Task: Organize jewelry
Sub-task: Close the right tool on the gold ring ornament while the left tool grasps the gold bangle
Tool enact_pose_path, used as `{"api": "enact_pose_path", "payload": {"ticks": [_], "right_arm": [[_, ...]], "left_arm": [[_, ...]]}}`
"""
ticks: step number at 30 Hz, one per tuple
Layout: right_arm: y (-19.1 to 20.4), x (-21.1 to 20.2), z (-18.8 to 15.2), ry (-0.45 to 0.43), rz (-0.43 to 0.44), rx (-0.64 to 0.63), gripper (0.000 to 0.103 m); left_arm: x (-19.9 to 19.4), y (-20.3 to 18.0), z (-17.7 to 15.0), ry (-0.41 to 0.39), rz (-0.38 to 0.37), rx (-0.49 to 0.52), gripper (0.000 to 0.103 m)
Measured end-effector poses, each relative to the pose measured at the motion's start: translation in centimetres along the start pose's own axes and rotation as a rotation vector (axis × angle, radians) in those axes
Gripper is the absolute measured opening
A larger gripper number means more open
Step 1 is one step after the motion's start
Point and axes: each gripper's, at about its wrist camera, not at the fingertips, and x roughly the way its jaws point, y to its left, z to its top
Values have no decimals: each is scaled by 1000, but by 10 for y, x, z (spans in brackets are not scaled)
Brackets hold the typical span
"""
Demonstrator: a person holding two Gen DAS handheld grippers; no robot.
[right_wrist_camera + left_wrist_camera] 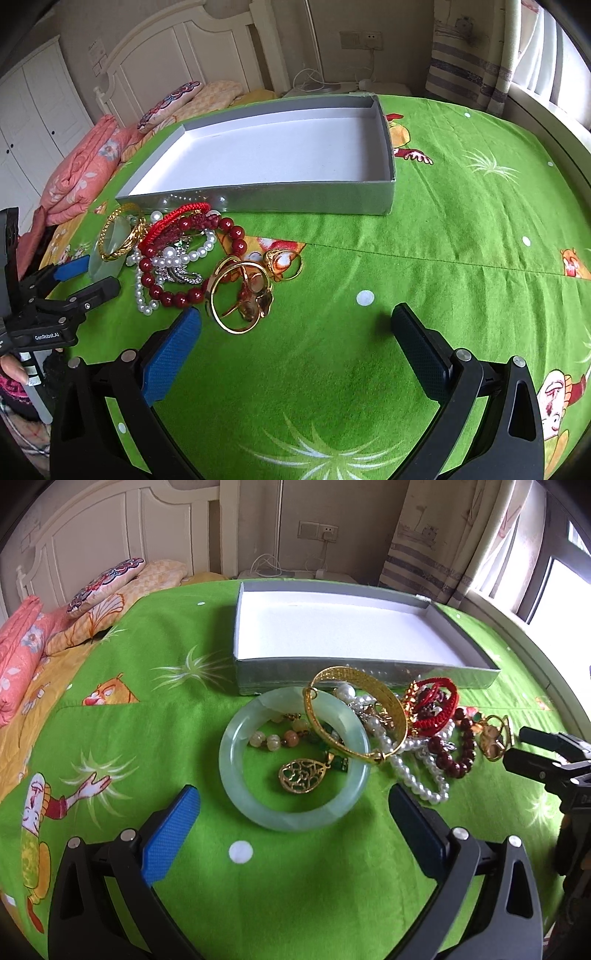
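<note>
A pile of jewelry lies on the green bedsheet in front of an empty silver box [354, 672] with a white inside [258, 155]. A pale jade bangle [236, 775] lies nearest my left gripper [295, 805], which is open just short of it. A gold bangle [397, 709] leans on the jade one. A gold filigree pendant [303, 775] lies inside the jade ring. White pearls [184, 256], dark red beads [166, 295] and a red cord bracelet [170, 221] lie tangled together. My right gripper [295, 325] is open, just right of thin gold bangles [236, 295] and a gold ring [282, 260].
Pink and orange quilts and a patterned pillow [107, 583] lie at the bed's left end by the white headboard. Curtains and a window [554, 579] are on the right. The green sheet [461, 221] stretches flat to the right of the box.
</note>
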Motion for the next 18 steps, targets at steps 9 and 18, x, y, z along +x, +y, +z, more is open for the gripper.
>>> {"api": "enact_pose_path", "payload": {"ticks": [9,18], "right_arm": [[46,-8,-11,-76,-30,-242,87],[32,4,5,-31,28,-144,64]], "left_arm": [[-34,24,-15,-126,-101,-103,100],[-33,13,-12,-124,-81,-64,96]]}}
